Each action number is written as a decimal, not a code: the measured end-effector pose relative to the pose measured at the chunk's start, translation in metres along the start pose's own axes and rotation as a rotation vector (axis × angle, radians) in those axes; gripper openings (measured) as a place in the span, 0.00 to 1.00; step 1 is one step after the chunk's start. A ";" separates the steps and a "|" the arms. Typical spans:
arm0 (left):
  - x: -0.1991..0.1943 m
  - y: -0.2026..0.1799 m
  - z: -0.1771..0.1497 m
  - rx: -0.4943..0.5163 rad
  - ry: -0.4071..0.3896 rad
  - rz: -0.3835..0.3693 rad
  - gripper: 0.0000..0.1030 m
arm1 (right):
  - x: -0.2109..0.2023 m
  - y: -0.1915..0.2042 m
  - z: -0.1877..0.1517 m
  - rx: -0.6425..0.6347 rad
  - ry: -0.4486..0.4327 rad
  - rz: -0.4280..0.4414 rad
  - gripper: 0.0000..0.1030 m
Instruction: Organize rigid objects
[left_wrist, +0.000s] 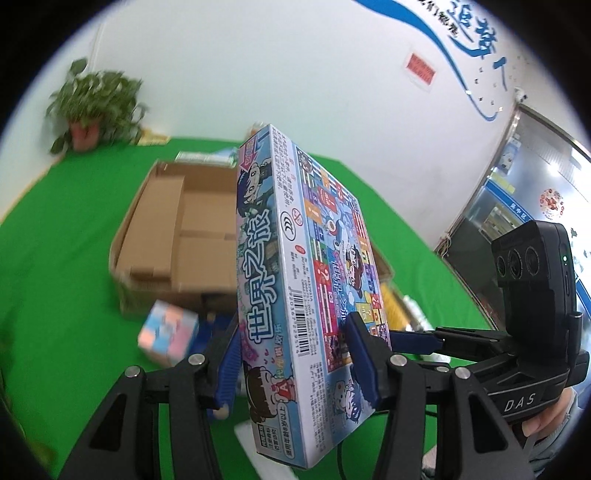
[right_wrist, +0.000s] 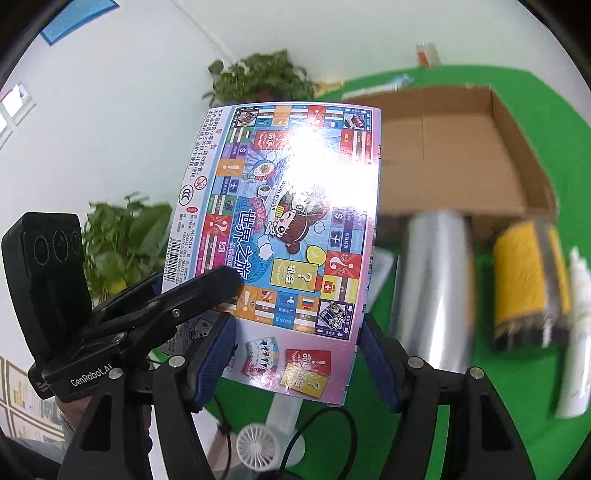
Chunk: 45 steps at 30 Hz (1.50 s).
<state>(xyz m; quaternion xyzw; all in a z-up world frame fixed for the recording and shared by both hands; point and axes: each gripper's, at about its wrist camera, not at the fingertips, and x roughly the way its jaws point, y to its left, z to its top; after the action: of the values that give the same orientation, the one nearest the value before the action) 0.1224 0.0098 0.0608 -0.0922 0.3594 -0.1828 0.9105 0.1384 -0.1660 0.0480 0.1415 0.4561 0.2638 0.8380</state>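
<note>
Both hand-held grippers (left_wrist: 295, 354) (right_wrist: 295, 354) clamp game box (left_wrist: 295, 266) — midair.

game box (left_wrist: 295, 266) before carton (left_wrist: 177, 236) | plant (left_wrist: 92, 107) behind carton

Place: an office or institutional room set up as a staged work area; not a home
Work surface: a table (left_wrist: 66, 236) under bright green cloth, filling the lower half of both views
Wall: plain white (left_wrist: 258, 55); blue painted swoosh with lettering (left_wrist: 476, 40) at 1 o'clock; a red notice (left_wrist: 420, 68) beside it
Entrance: glass door (left_wrist: 532, 173) with stickers, at 3 o'clock
Greenery: potted plant (left_wrist: 94, 107) at 10 o'clock on the table's far corner
Clutter: open cardboard box (left_wrist: 177, 229); desk fan (right_wrist: 256, 448) at 6 o'clock
</note>
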 end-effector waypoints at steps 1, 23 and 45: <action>0.002 0.000 0.008 0.007 -0.008 -0.004 0.50 | -0.004 0.000 0.006 -0.003 -0.008 -0.004 0.64; 0.075 0.070 0.087 -0.028 0.044 -0.045 0.50 | 0.030 -0.020 0.099 0.006 0.099 -0.042 0.64; 0.127 0.100 0.041 0.002 0.267 0.226 0.53 | 0.164 -0.091 0.080 0.152 0.398 -0.020 0.40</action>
<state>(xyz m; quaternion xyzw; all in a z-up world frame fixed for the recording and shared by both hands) 0.2634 0.0519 -0.0182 -0.0251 0.4851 -0.0902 0.8694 0.3067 -0.1467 -0.0647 0.1449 0.6326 0.2430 0.7210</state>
